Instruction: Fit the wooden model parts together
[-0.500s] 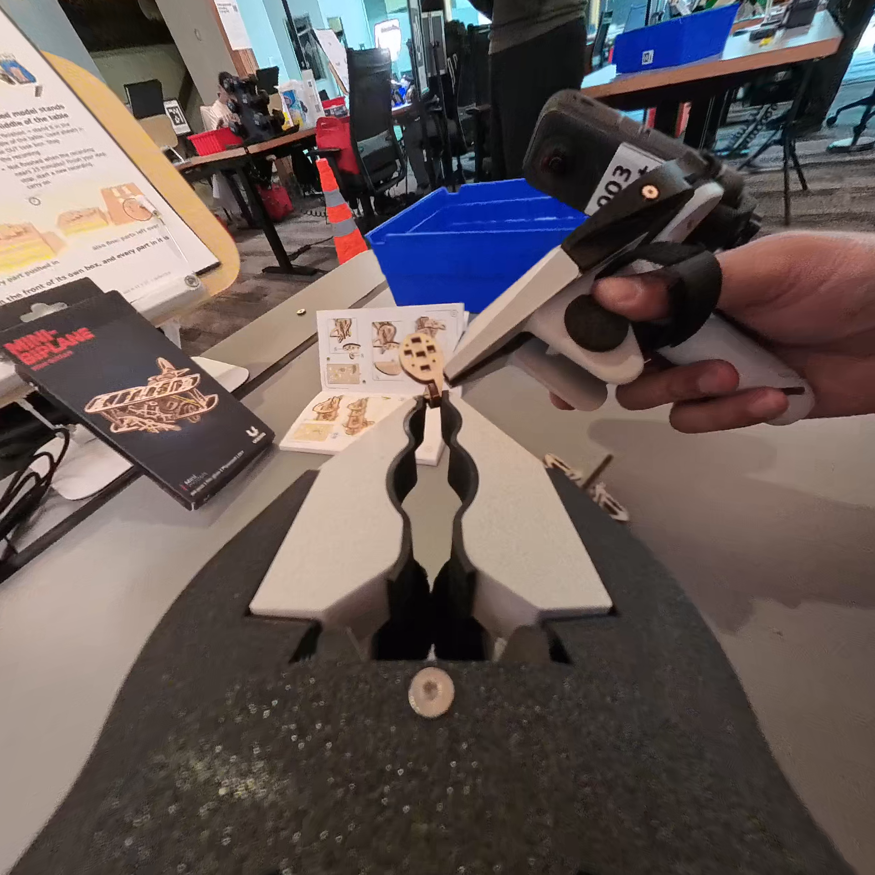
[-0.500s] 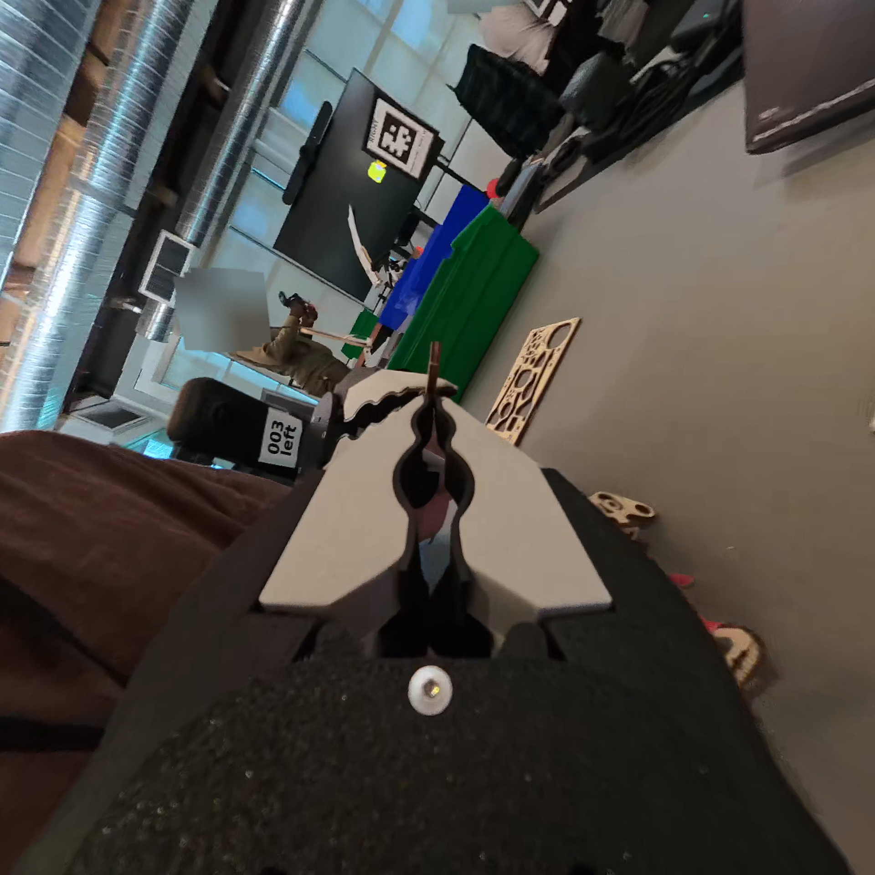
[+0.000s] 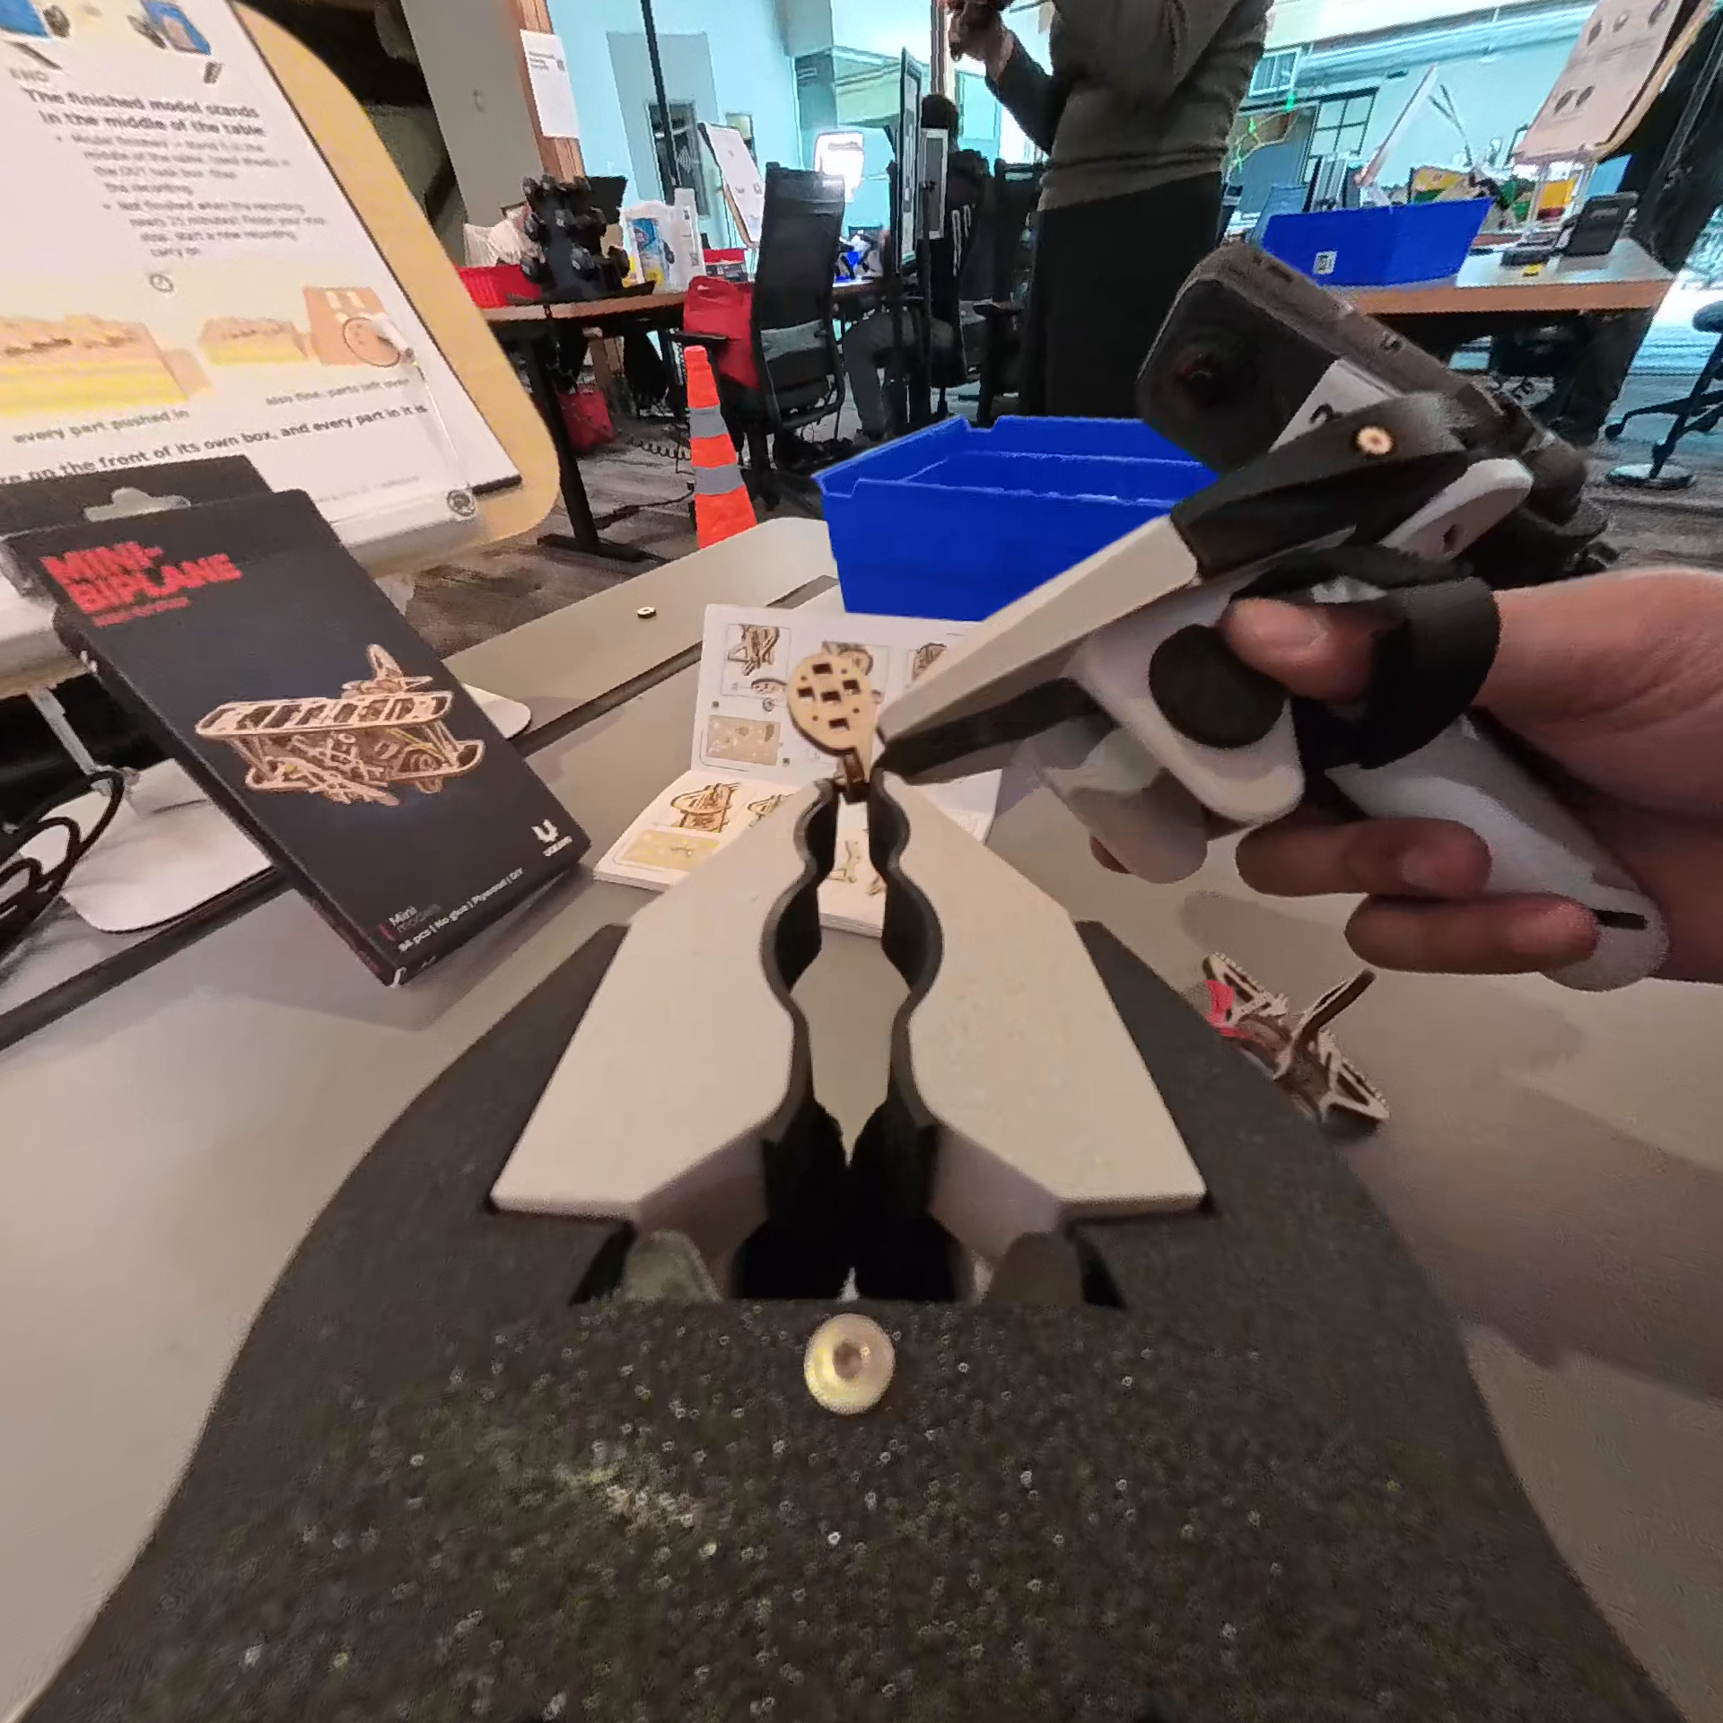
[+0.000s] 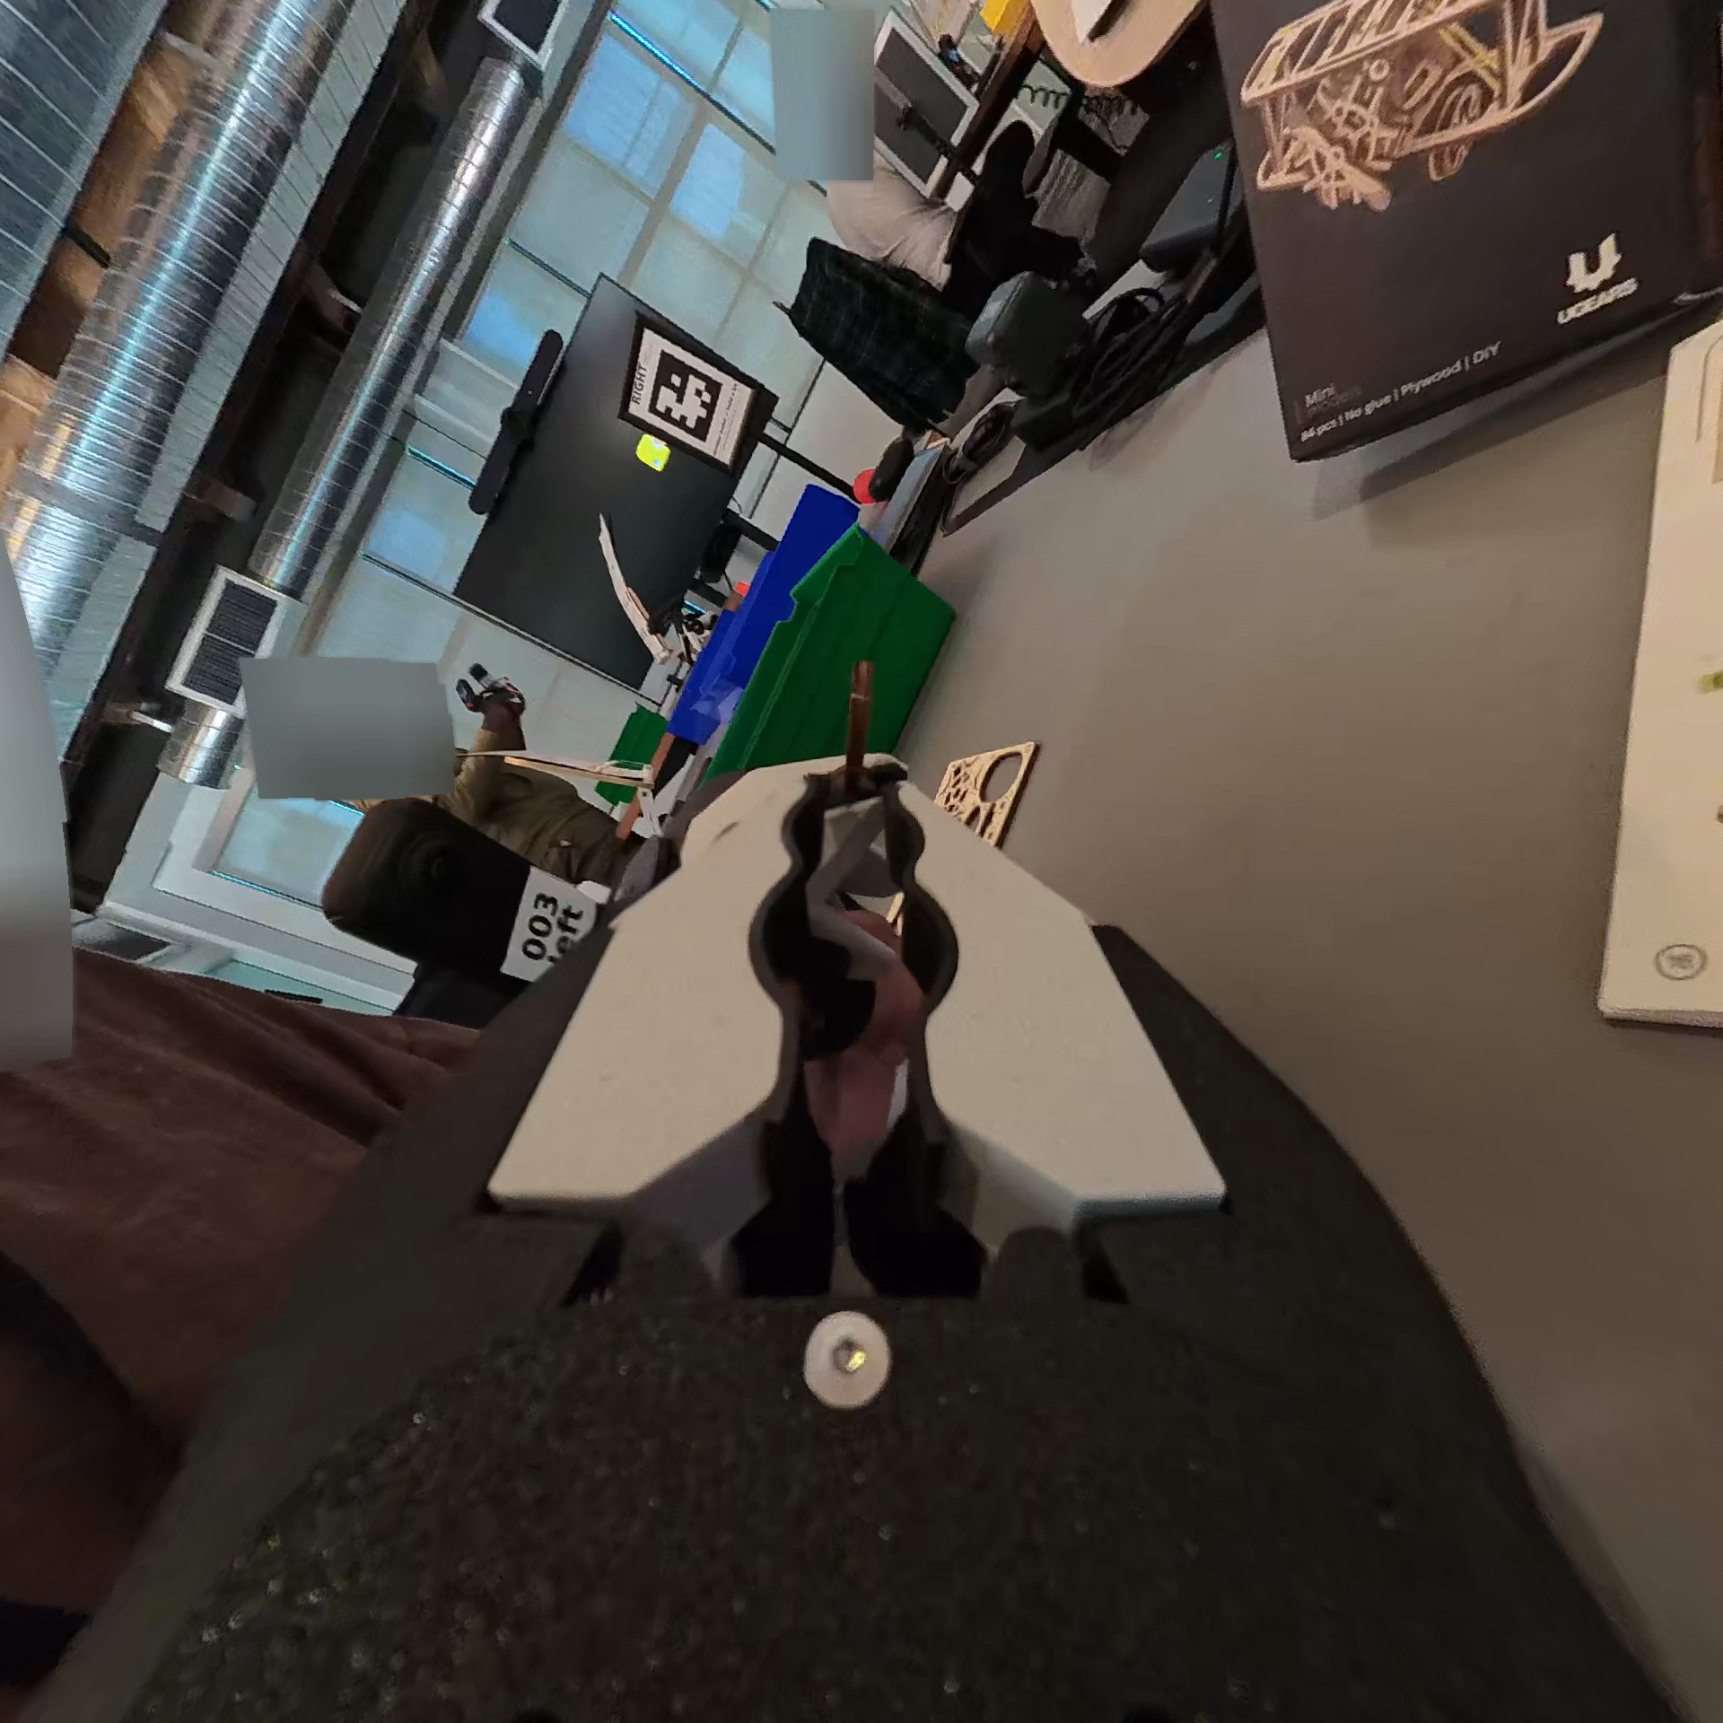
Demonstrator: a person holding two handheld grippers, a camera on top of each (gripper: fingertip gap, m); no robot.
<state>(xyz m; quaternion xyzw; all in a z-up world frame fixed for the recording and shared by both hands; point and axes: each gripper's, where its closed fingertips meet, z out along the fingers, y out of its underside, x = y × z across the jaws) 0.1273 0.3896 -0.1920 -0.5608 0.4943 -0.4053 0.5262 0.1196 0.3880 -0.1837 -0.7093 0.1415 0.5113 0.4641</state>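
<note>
My left hand-held gripper (image 3: 847, 791) points forward, its fingers drawn nearly together and pinching at the tips. My right hand-held gripper (image 3: 890, 746) comes in from the right, tilted downward, its tips meeting the left one's tips. My right hand (image 3: 1529, 774) wraps its handle, one finger through a black strap.

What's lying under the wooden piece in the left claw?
The open instruction booklet lies on the table below the round slotted piece; the left claw covers part of its pages.
</note>
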